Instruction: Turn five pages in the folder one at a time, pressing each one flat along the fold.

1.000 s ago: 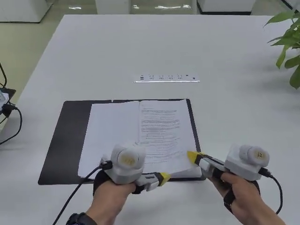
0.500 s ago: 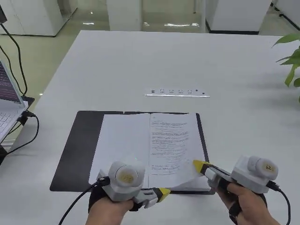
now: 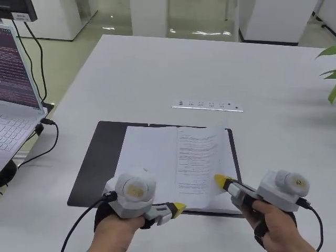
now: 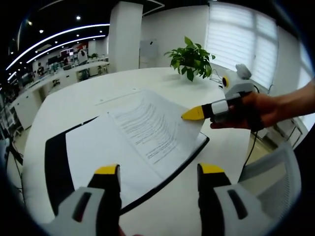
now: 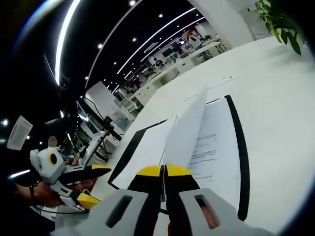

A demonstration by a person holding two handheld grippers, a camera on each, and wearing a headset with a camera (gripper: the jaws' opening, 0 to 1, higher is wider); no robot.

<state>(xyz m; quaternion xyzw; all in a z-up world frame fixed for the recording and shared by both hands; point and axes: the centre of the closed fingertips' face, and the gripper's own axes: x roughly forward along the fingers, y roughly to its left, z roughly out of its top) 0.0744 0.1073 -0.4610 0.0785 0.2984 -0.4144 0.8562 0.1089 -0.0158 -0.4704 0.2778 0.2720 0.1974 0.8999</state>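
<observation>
**A:** Nearest first. What has the right tool (image 3: 223, 183) got?

**B:** Its jaws are pressed together on the lower right corner of the printed page (image 3: 197, 160). The right gripper view shows the sheet standing curved up off the stack. The hand behind the tool sits low at the near edge of the desk (image 3: 210, 63), with the tool pointing inward to the left.

**A:** And the left tool (image 4: 158, 172)?

**B:** Its jaws are spread wide with nothing between them. It is held just short of the near edge of the folder (image 3: 92, 168), aimed across toward the right tool.

**A:** How should the turn go?

**B:** I'd carry that corner in an arc over the fold, with only the one sheet pinched. Pulling away from the spine could crease or tear the paper. Once the sheet lies on the blank left page (image 3: 149, 155), release it and run the left tool along the fold, near end to far, to press it flat.

**A:** Where is the folder?

**B:** It lies open flat on the white desk, just ahead of both hands. A power strip (image 3: 207, 106) sits beyond it and a laptop (image 3: 13, 105) is off to the left.
</observation>
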